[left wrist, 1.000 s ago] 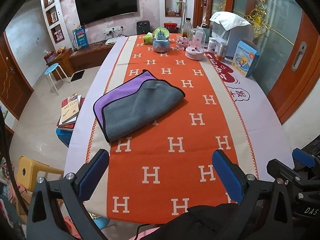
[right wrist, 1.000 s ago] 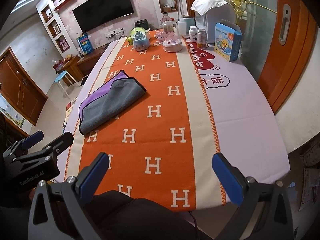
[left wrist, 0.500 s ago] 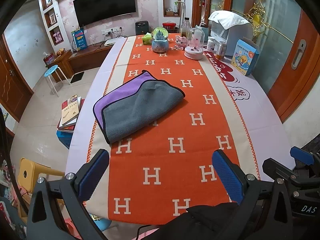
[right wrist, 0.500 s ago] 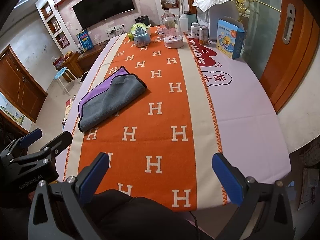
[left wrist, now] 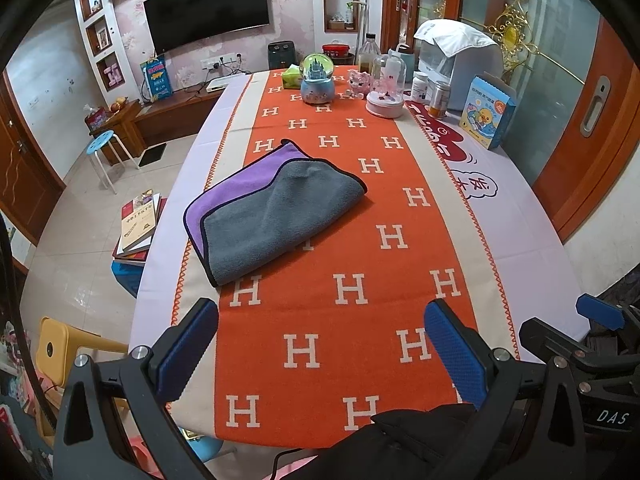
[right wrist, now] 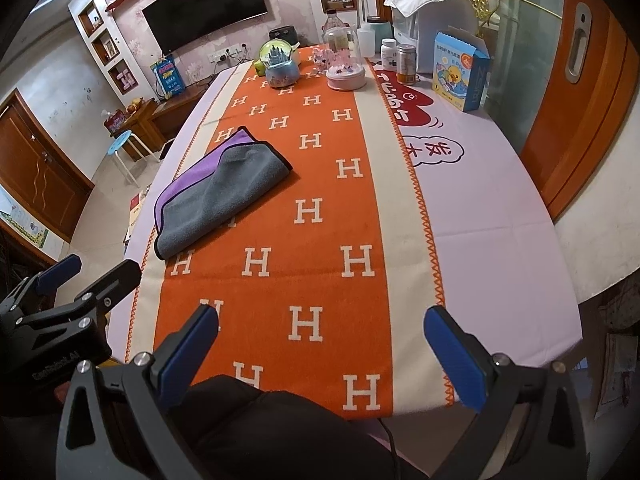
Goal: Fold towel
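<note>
A towel (left wrist: 272, 208), grey on top with a purple layer showing under it, lies folded on the orange H-patterned table runner (left wrist: 352, 292), left of centre. It also shows in the right wrist view (right wrist: 220, 188). My left gripper (left wrist: 320, 344) is open and empty, held back over the near table edge, well short of the towel. My right gripper (right wrist: 320, 348) is open and empty too, at the near edge, to the right of the towel.
A snow globe (left wrist: 317, 80), a pink music box (left wrist: 385, 100), bottles (left wrist: 438, 98) and a blue box (left wrist: 486, 112) crowd the far end of the table. Books (left wrist: 138, 224) on a stool and a yellow chair (left wrist: 60, 348) stand on the left.
Both grippers have stayed open and drifted slightly, the views shifting a little. The towel has not moved.
</note>
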Demonstrator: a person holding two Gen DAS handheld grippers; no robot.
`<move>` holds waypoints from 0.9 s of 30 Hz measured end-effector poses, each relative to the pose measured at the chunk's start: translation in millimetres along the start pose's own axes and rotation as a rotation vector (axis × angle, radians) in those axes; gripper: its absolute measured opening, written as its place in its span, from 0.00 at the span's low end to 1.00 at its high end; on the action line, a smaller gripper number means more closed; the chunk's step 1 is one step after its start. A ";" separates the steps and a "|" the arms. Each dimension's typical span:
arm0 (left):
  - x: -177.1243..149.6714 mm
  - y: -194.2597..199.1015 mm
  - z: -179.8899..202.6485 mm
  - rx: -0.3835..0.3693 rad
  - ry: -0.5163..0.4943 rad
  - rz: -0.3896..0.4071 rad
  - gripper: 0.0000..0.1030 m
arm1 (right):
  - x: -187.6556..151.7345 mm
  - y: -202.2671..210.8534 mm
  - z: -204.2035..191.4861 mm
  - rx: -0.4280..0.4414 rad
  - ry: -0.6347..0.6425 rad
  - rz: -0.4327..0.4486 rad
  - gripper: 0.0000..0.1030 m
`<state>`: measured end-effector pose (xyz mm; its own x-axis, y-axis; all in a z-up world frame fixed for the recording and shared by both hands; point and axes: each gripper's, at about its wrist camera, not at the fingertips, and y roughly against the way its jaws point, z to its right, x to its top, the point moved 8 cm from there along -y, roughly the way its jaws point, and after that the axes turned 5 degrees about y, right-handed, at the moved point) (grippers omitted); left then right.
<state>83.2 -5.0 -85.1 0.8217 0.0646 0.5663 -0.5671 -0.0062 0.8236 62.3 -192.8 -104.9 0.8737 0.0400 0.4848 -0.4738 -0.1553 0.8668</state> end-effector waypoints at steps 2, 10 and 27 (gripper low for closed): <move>0.0 0.0 0.1 -0.001 -0.001 -0.001 0.99 | -0.6 -0.4 0.3 0.000 0.000 -0.002 1.00; -1.3 -0.4 2.1 -0.004 -0.003 -0.004 0.99 | -1.6 -2.1 -0.4 0.000 0.000 -0.009 1.00; -1.6 -0.5 3.9 -0.007 -0.007 -0.005 0.99 | -2.5 -3.3 -1.6 0.001 0.000 -0.016 1.00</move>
<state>82.4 -9.0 -86.3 0.8250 0.0581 0.5622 -0.5632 0.0013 0.8263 61.5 -190.8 -108.8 0.8810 0.0427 0.4711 -0.4599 -0.1557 0.8742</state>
